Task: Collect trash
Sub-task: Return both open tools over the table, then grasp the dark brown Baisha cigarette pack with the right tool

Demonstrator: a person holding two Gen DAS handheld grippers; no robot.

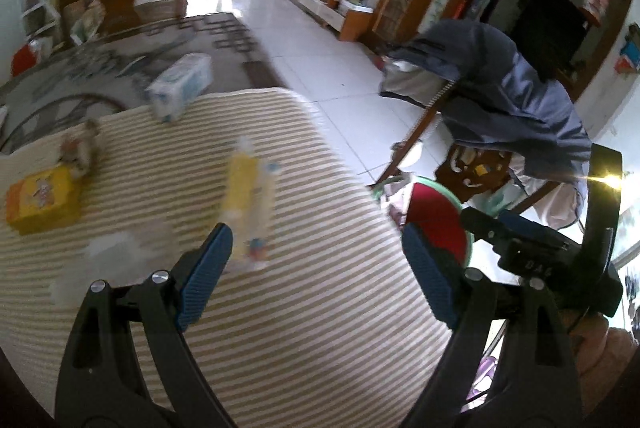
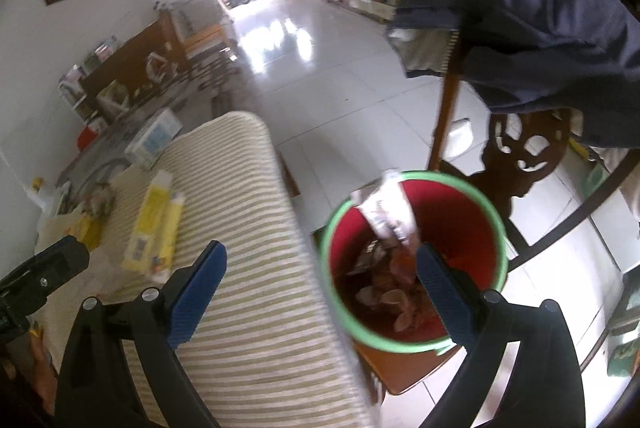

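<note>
Trash, a white printed wrapper (image 2: 390, 206), sits blurred at the bin's upper rim in the right wrist view, at frame centre right. We see the red bin (image 2: 472, 248) with its green rim beside the striped table (image 2: 256, 268). Our right gripper (image 2: 320, 282) gapes wide, empty. Our left gripper (image 1: 316, 270) is wide too, above the yellow tube (image 1: 248, 204) at centre frame.

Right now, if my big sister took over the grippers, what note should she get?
Left gripper: open, empty, above the striped table.
Right gripper: open, empty, by the red bin.
Done: a white wrapper sits at the bin's rim, over scraps already inside.
Left: yellow tube, yellow box, crumpled bits and white tissue are on the table. The blue-white pack may not be trash.
</note>
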